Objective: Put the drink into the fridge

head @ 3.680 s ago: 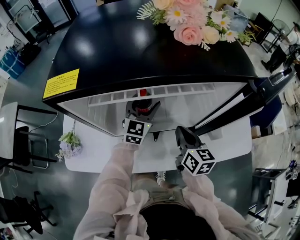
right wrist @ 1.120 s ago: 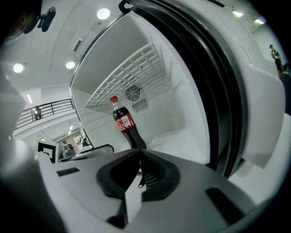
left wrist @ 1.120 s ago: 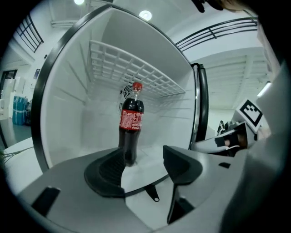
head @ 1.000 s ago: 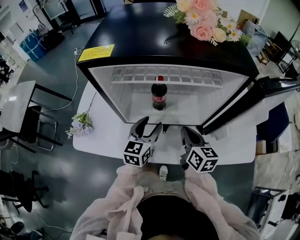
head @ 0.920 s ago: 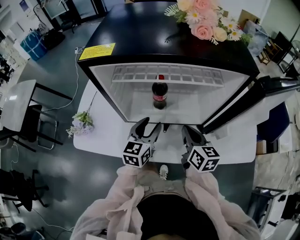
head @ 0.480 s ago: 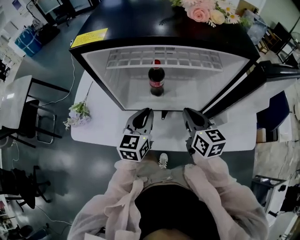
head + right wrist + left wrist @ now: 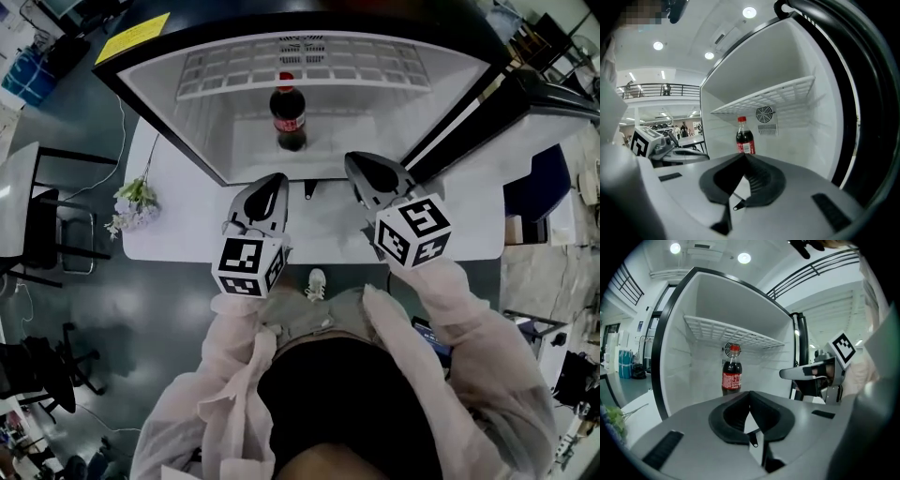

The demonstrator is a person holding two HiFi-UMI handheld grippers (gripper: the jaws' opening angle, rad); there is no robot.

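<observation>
The drink, a cola bottle [image 7: 289,111] with a red cap, stands upright on the floor of the open fridge [image 7: 169,103], under the wire shelf [image 7: 302,64]. Nothing holds it. Both grippers hover outside the fridge mouth, over the white table. My left gripper [image 7: 271,185] has just been closing its jaws and now stands shut with nothing between them. In the left gripper view the bottle [image 7: 731,372] lies well beyond the left gripper [image 7: 750,393]. My right gripper [image 7: 357,167] is shut and empty too. The right gripper [image 7: 743,155] points at the bottle [image 7: 745,137] from a distance.
The fridge door [image 7: 525,89] hangs open to the right. The fridge rests on a white table [image 7: 178,239] with a flower sprig [image 7: 134,202] on its left part. A chair [image 7: 28,225] stands on the floor at the left.
The left gripper let go of the bottle and drew back out of the fridge. Since a second ago its jaws have closed from open, and both grippers have risen toward the camera.
</observation>
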